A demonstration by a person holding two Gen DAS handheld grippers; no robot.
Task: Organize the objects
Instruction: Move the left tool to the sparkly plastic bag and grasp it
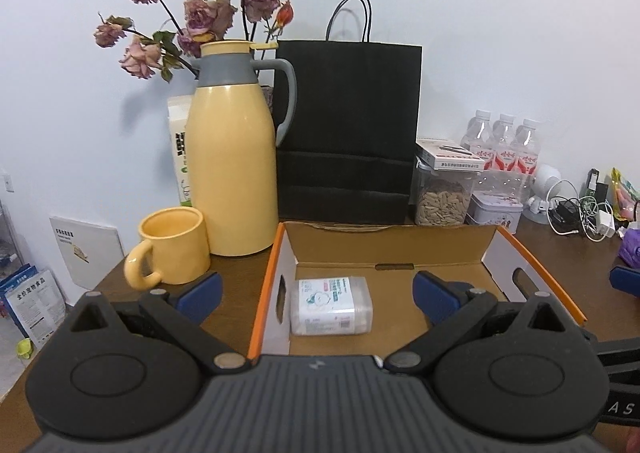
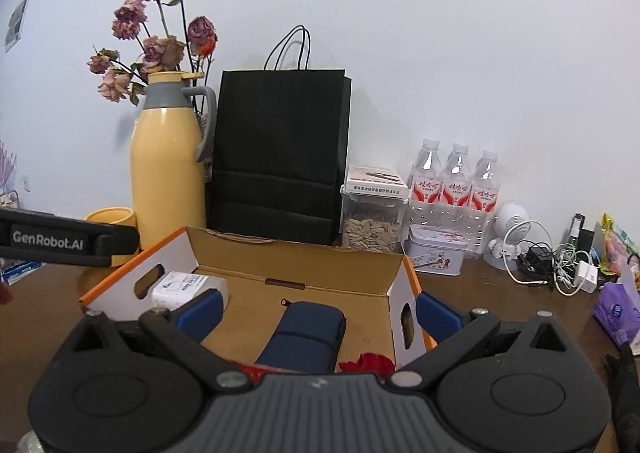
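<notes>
Two grippers hover at the near edge of the cardboard box [image 1: 400,249], both with jaws spread wide and nothing between them. Taking that box as the landmark and moving from its left side: outside its left wall stand a glossy yellow mug [image 1: 172,249] and, behind it, a tall smooth yellow thermos jug [image 1: 232,169] with a grey collar and handle. Inside, against the left wall, lies a clear plastic pack of white swabs or wipes [image 1: 331,305], a rounded block with a printed label. The left gripper [image 1: 316,293] is lined up on this side of the box. Toward the middle of the box floor rests a navy fabric pouch [image 2: 304,337], soft and oblong, with a zip pull at its far end. Something red and ruffled [image 2: 368,364] shows at the near edge; what it is I cannot tell. The right gripper [image 2: 316,313] frames the pouch.

My guess is that items are being gathered into the box. For the next pick, likely from the clutter right of the box, such as the matte tin [image 2: 436,251] or the purple tissue pack [image 2: 616,313], lift clear of the thin cardboard wall before swinging across. Rigid tin suits a firm squeeze; soft packs deform, so grip across the short side.

Behind the box a matte black paper bag [image 1: 348,125] stands upright.
</notes>
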